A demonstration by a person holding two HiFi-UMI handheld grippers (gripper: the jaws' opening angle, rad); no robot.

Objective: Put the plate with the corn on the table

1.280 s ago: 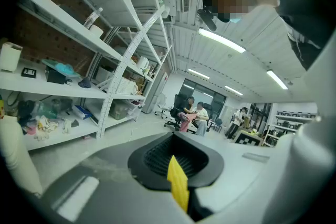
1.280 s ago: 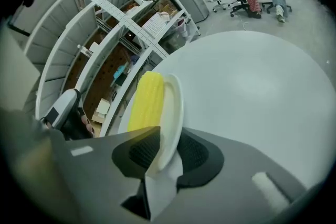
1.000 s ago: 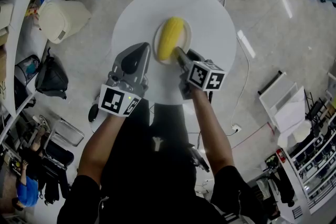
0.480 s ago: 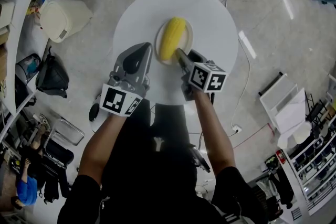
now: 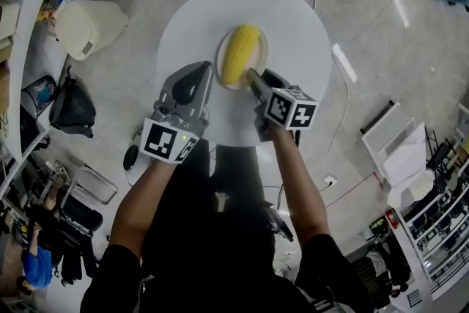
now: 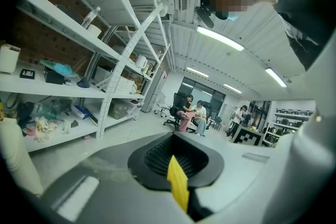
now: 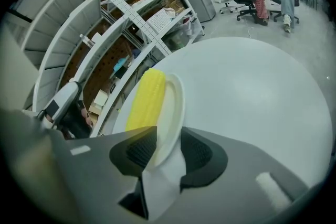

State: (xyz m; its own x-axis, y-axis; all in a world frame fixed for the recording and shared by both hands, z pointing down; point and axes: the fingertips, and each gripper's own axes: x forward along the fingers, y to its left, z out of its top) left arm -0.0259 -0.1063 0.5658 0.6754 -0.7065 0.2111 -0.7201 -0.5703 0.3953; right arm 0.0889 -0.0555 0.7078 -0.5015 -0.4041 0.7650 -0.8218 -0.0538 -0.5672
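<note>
Now your right gripper (image 5: 253,77) has just been opening, jaws wide astride the plate (image 5: 223,79) rim; plate with corn (image 5: 240,51) on the bench (image 5: 297,18); left gripper (image 5: 198,72) closed beside plate

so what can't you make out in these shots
- Head view: part of the plate's near rim, covered by the right gripper, whose jaws have just been opening around that rim.
- Right gripper view: the corn's near end, behind that gripper's pad.
- Left gripper view: plate, corn and table all lie outside the frame.
</note>
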